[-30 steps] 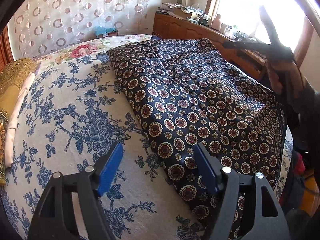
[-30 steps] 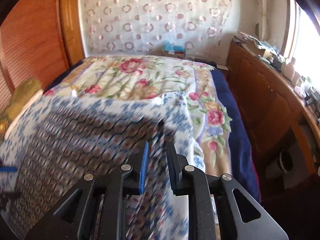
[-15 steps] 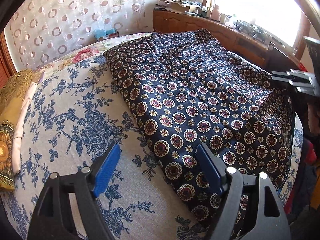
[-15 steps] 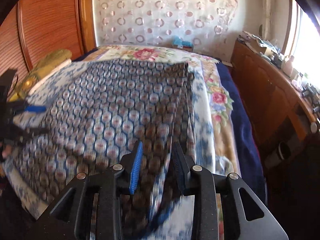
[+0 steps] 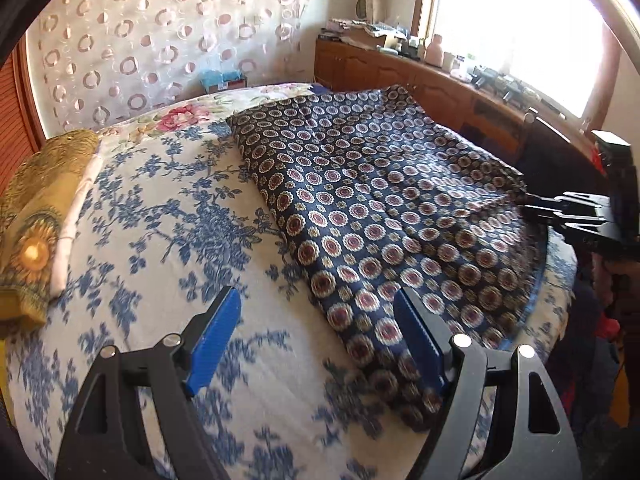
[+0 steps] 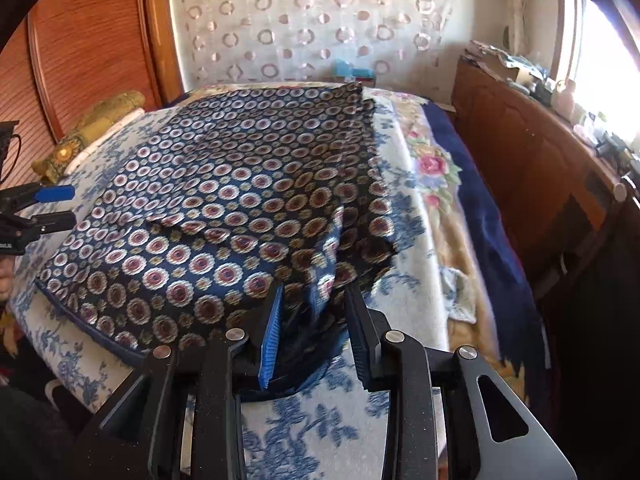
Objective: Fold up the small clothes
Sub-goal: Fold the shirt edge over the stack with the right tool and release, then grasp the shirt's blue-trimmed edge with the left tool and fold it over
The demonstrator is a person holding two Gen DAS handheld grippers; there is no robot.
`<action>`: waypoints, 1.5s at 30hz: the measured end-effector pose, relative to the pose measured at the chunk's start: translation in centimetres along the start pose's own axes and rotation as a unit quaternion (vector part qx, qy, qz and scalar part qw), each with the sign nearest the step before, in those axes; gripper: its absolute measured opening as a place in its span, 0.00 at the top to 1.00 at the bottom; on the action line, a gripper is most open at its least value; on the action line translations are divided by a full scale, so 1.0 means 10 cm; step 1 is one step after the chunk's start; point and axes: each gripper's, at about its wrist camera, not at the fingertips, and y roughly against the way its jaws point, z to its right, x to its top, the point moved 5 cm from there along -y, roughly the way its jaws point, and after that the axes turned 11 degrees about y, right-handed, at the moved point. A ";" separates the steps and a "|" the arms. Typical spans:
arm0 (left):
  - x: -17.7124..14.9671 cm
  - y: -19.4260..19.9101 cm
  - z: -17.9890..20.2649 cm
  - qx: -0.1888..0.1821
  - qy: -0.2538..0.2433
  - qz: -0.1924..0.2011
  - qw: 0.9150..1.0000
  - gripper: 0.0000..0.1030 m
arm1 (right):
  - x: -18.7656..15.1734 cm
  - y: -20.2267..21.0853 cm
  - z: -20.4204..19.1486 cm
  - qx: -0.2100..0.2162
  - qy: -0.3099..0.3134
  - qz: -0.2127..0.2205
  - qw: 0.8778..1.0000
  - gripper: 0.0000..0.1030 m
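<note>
A dark navy garment [image 5: 360,184] printed with round medallions lies spread over the bed. In the right wrist view the garment [image 6: 224,184] fills the middle, and its near corner is bunched up between my right gripper's [image 6: 315,292] jaws, which are closing on it. The left wrist view shows that right gripper [image 5: 528,204] pinching the cloth's right edge low over the bed. My left gripper [image 5: 316,296] stands open just above the garment's near left edge, with nothing held. It shows as the left gripper [image 6: 72,204] at the far left of the right wrist view.
The bed has a white sheet with blue flowers [image 5: 160,220]. A yellow pillow [image 5: 36,216] lies at its left end. A long wooden cabinet [image 6: 520,152] with clutter on top runs under the window, close to the bed's right side. A circle-patterned curtain [image 5: 140,40] hangs behind.
My right gripper has come down from high above the bed to the garment's right edge, bringing the held cloth with it. The garment now lies flatter. My left gripper shifted slightly.
</note>
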 end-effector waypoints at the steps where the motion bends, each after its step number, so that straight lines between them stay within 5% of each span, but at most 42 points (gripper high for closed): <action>1: -0.02 0.03 0.00 -0.002 0.002 0.001 1.000 0.23 | 0.00 0.00 -0.02 0.001 0.003 0.002 1.000 0.85; 3: -0.05 0.10 -0.01 -0.005 0.006 0.004 1.000 0.23 | 0.01 0.02 -0.05 0.005 0.006 0.008 1.000 0.97; 12: -0.14 0.10 0.08 -0.037 0.016 0.001 0.999 0.25 | -0.07 0.24 0.16 -0.012 -0.053 0.038 0.998 0.99; 18: -0.25 0.01 0.16 -0.054 0.018 -0.027 0.998 0.64 | -0.04 0.22 0.14 0.004 -0.065 0.040 0.997 0.99; 20: -0.30 -0.02 0.18 -0.057 0.018 -0.035 0.998 0.66 | -0.05 0.23 0.13 0.004 -0.066 0.043 0.997 0.98; 25: -0.39 0.00 0.21 -0.062 0.017 -0.043 0.997 0.68 | -0.04 0.26 0.13 -0.012 -0.063 0.044 0.997 0.92; 28: -0.41 0.00 0.23 -0.067 0.017 -0.043 0.997 0.83 | -0.03 0.28 0.12 -0.031 -0.059 0.040 0.997 0.89; 33: -0.43 0.00 0.24 -0.066 0.018 -0.041 0.997 0.84 | 0.00 0.39 0.08 -0.043 -0.052 0.050 0.996 0.68; 45: -0.43 0.00 0.25 -0.062 0.022 -0.038 0.997 0.83 | 0.04 0.41 -0.23 -0.008 -0.029 0.059 0.998 0.57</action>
